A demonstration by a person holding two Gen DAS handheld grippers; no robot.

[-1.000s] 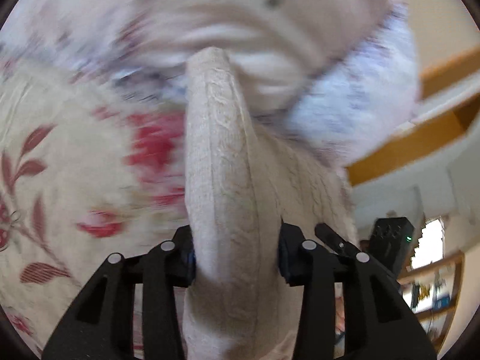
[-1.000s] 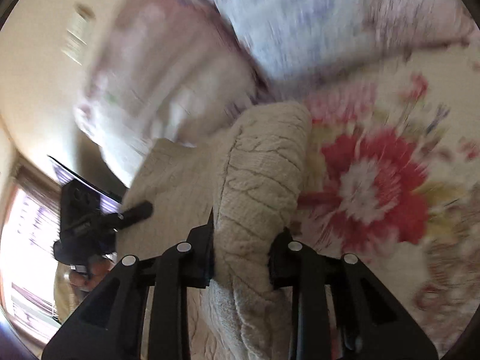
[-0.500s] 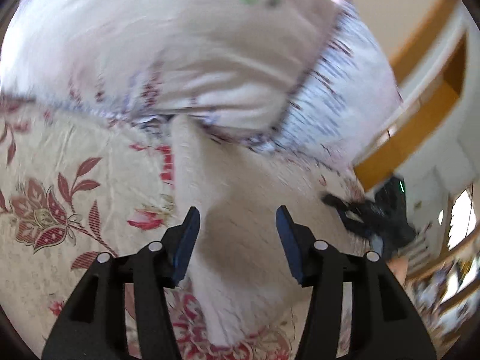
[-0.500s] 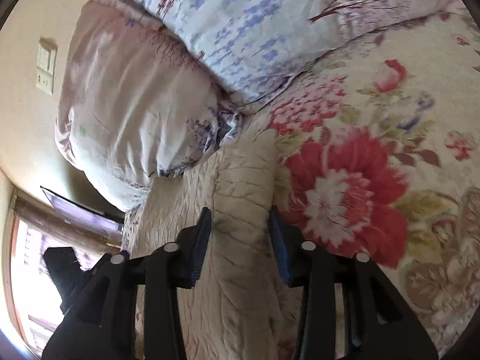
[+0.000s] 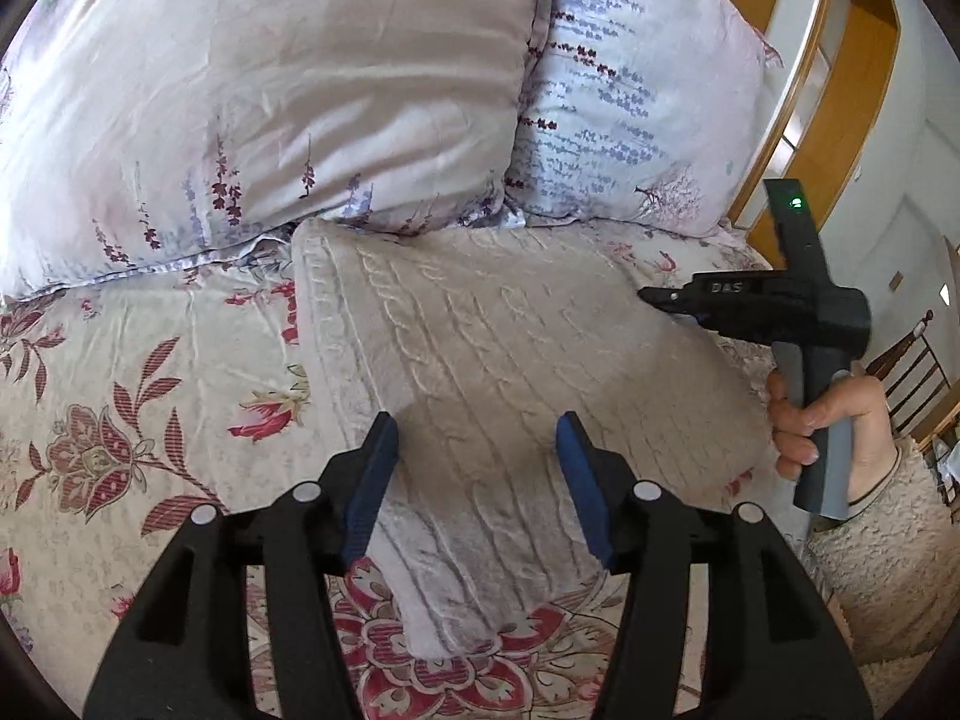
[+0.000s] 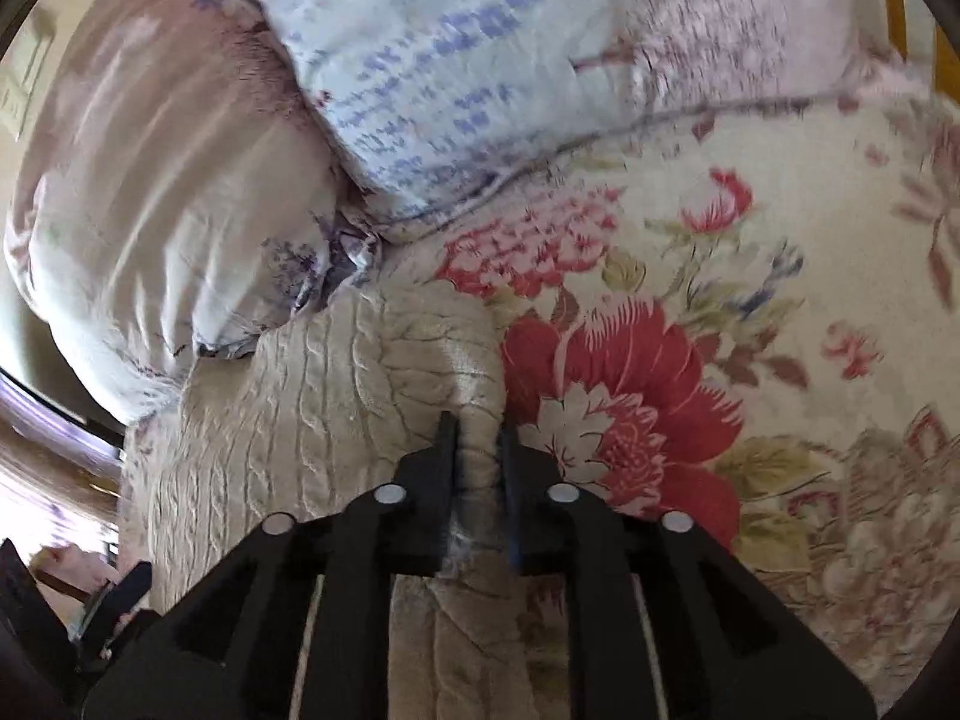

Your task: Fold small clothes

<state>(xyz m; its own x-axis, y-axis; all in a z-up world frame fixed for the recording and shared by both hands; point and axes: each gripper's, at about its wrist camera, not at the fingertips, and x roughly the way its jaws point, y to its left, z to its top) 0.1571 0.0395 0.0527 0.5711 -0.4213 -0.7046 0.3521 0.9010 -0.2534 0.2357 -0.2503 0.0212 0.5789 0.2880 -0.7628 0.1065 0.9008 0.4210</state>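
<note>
Cream cable-knit sweater [image 5: 510, 372] lies flat on the floral bedspread [image 5: 150, 372], its far edge against the two pillows.

From the left wrist, the left gripper [image 5: 477, 456] hovers over the knit's near part with its blue-padded jaws spread wide, holding nothing; the right gripper [image 5: 660, 295] sits at the garment's right side, gripped by the person's right hand [image 5: 822, 426]. From the right wrist, that gripper's jaws are nearly closed, pinching a raised ridge of the sweater's edge beside a big red flower [image 6: 624, 384]; the lavender pillow [image 6: 480, 60] and pink pillow [image 6: 150, 180] are blurred.
</note>
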